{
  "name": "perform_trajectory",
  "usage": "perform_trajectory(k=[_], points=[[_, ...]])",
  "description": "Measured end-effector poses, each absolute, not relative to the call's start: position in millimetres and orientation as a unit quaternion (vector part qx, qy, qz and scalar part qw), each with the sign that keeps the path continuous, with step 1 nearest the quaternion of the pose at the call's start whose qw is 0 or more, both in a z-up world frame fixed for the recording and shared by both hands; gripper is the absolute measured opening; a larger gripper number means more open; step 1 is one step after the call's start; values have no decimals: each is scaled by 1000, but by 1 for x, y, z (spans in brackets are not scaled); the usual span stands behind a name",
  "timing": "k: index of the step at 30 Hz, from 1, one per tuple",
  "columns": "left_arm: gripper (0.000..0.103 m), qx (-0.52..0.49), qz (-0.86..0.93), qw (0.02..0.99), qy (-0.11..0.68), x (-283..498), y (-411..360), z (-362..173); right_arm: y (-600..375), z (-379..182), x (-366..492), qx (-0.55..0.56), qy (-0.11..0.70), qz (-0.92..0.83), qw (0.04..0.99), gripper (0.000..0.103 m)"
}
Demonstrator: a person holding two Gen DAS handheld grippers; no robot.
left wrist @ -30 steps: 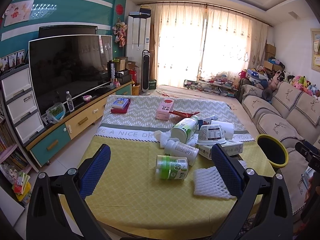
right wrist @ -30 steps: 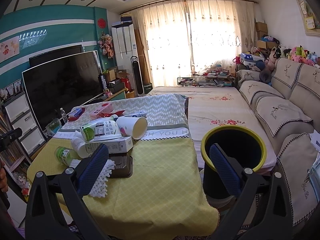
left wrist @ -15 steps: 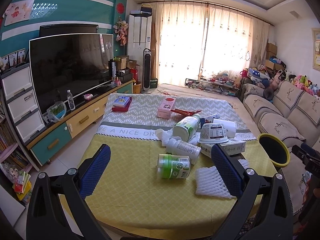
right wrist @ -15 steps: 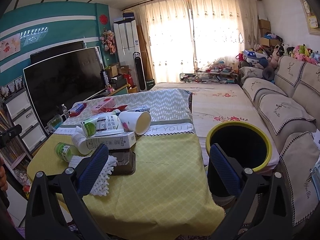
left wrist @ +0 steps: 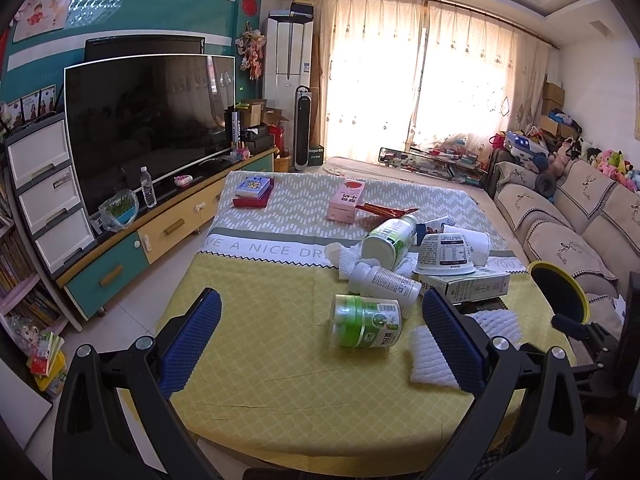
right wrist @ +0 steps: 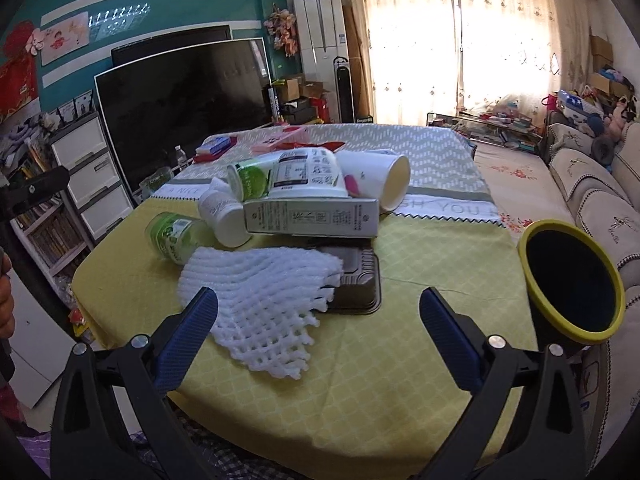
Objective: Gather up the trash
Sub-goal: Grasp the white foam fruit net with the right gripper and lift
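Left wrist: yellow tablecloth (left wrist: pixel 260 360), television (left wrist: pixel 148 120).

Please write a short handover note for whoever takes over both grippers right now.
Left gripper: open, empty, above the table's near edge.
Right gripper: open, empty, by the white foam net.
Trash is piled on the yellow tablecloth: green jar, white bottle, carton box, paper cup, dark tray.
Yellow-rimmed bin stands at the table's right side.
Done: nothing held.
Left: the whole pile.
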State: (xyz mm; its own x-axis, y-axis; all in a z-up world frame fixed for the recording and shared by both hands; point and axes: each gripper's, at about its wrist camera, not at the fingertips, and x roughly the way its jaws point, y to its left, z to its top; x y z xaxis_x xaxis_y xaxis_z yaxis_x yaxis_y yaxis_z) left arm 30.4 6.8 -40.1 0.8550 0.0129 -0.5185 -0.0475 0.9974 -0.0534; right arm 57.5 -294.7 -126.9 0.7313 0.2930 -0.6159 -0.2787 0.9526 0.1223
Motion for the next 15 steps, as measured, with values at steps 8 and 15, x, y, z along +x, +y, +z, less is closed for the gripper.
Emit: perform_trajectory(k=[8,15], points=[[99,-21,24,965,262,30,7,-40,-286,-150,69,14,374,160,913,68],[99,-20,24,964,262,30,6,-41,-285,-155,71,31,388,185,903,12]])
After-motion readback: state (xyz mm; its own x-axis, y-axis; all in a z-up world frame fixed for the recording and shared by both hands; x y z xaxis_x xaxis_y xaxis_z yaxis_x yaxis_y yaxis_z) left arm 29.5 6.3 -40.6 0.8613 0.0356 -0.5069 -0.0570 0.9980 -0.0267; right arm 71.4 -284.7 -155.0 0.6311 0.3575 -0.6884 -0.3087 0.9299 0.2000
